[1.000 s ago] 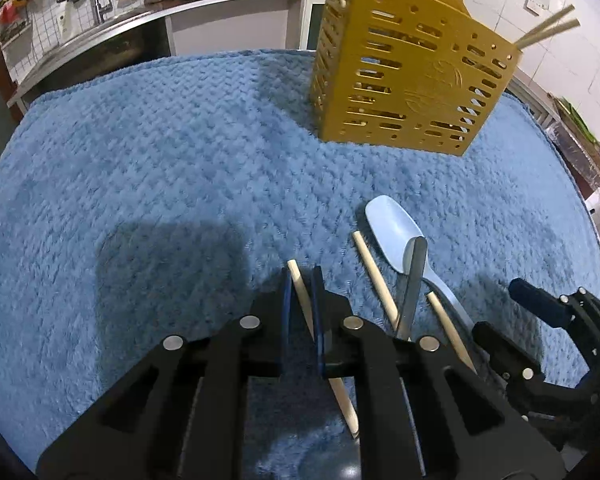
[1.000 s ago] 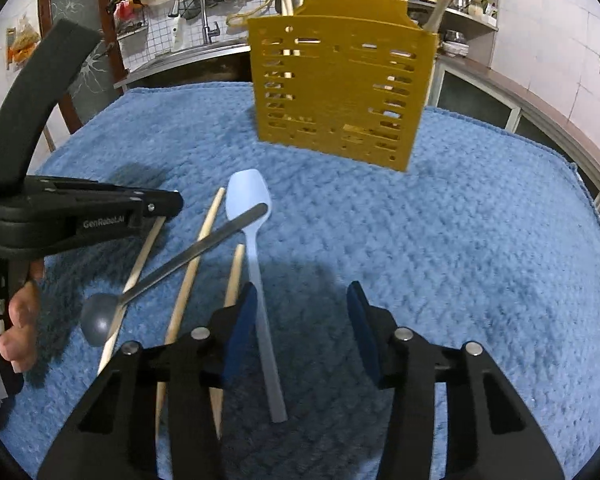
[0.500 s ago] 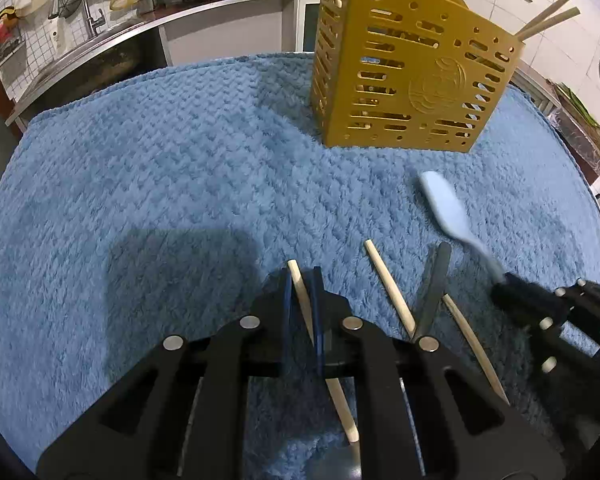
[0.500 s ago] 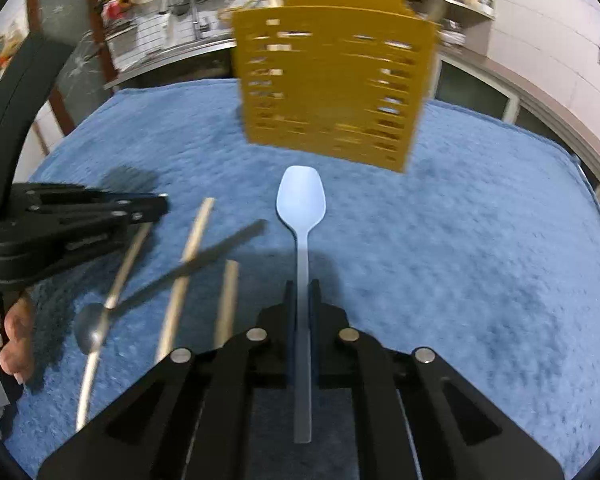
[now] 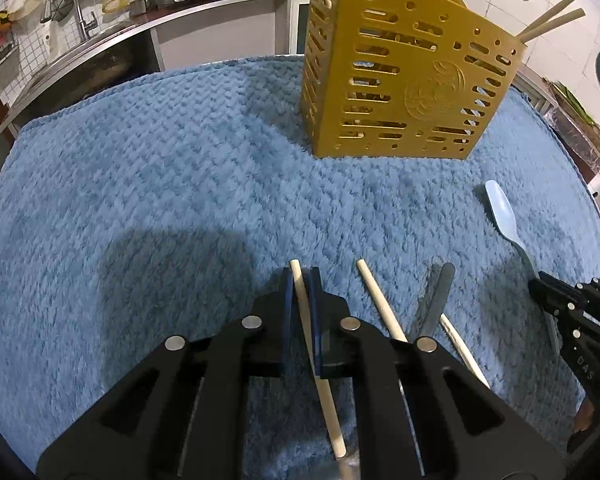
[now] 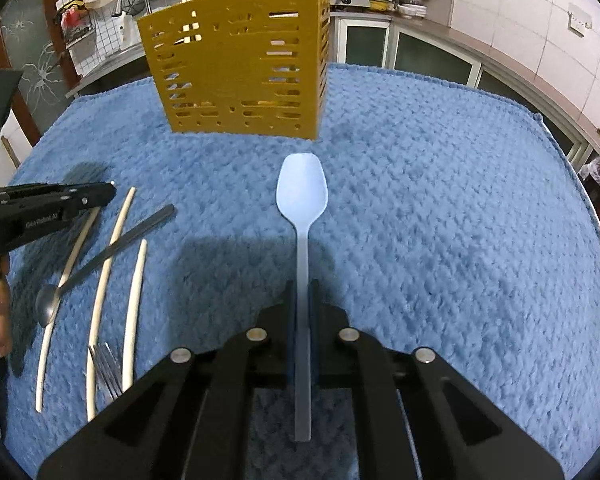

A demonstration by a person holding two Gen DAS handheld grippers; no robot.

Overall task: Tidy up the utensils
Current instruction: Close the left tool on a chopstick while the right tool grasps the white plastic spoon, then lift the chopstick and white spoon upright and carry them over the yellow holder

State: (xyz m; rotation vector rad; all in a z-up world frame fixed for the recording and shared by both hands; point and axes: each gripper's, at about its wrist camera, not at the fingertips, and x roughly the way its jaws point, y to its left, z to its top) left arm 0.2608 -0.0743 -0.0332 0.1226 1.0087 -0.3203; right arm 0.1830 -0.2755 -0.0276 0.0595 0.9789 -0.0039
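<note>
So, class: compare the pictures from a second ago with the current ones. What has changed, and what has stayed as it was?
The right gripper closed on the handle of the pale blue plastic spoon and carried it clear of the other utensils, nearer the yellow slotted utensil holder. The left gripper stayed shut on its wooden chopstick; the dark metal spoon stayed put.

A pale blue plastic spoon (image 6: 302,200) points bowl-first at an upright perforated yellow plastic utensil holder (image 6: 240,68), while wooden chopsticks (image 6: 104,280), a grey metal spoon (image 6: 100,256) and a steel fork (image 6: 108,368) lie on the blue towel (image 6: 460,220).
</note>
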